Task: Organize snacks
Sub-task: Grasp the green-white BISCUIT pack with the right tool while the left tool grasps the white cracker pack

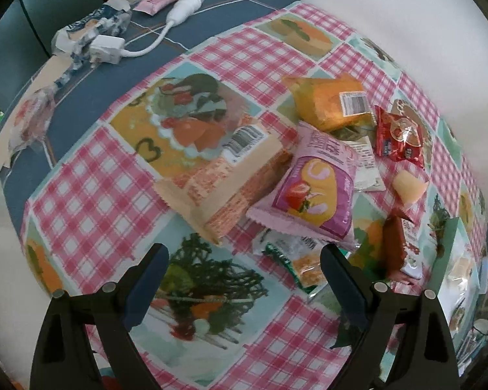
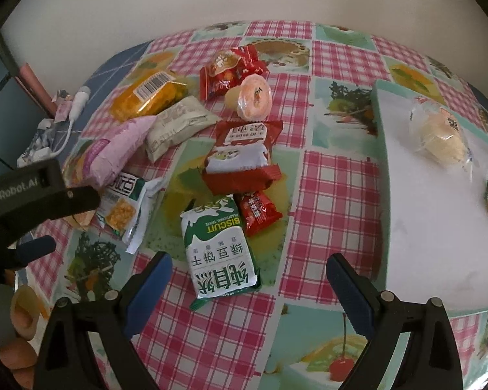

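Snacks look light, soft and crinkly, so the spread, empty right claw should pinch the near biscuit pack across its puffy middle, while the left claw is spread too.

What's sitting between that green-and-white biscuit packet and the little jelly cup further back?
In the right wrist view, two red wrappers lie between the biscuit packet and the jelly cup: a small red candy beside the packet, then a larger red-and-white snack pack.

both wrist views look steeply down, sharing the snack pile.
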Demonstrator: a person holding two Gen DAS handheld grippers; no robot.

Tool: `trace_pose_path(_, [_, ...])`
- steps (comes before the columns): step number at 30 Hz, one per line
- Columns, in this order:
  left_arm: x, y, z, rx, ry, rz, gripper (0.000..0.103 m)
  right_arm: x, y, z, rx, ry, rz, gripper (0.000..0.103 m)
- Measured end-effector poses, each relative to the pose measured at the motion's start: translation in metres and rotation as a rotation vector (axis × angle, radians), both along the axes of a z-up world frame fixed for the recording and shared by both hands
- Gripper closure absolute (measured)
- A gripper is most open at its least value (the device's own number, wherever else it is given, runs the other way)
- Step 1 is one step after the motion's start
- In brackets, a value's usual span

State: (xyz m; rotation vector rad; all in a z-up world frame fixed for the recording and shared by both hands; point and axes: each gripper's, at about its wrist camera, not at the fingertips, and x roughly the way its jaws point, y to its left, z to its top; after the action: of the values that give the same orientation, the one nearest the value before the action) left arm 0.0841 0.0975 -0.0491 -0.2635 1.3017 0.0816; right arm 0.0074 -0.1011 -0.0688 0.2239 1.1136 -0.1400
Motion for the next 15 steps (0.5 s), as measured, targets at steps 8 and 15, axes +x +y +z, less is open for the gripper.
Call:
trace_pose_path(8, [0.018,-0.019,-0.008,-0.023,-0.006,-0.022,0.009,0.006,0.005,-0.008,-0.021,0.013,0.019,0.006])
trace_pose_path(15, [0.033,-0.036,-0.021,0.014,0.006,-0.04,0.009,0.014,0.006,-0.016,-0.034,0.029,0.017,0.006])
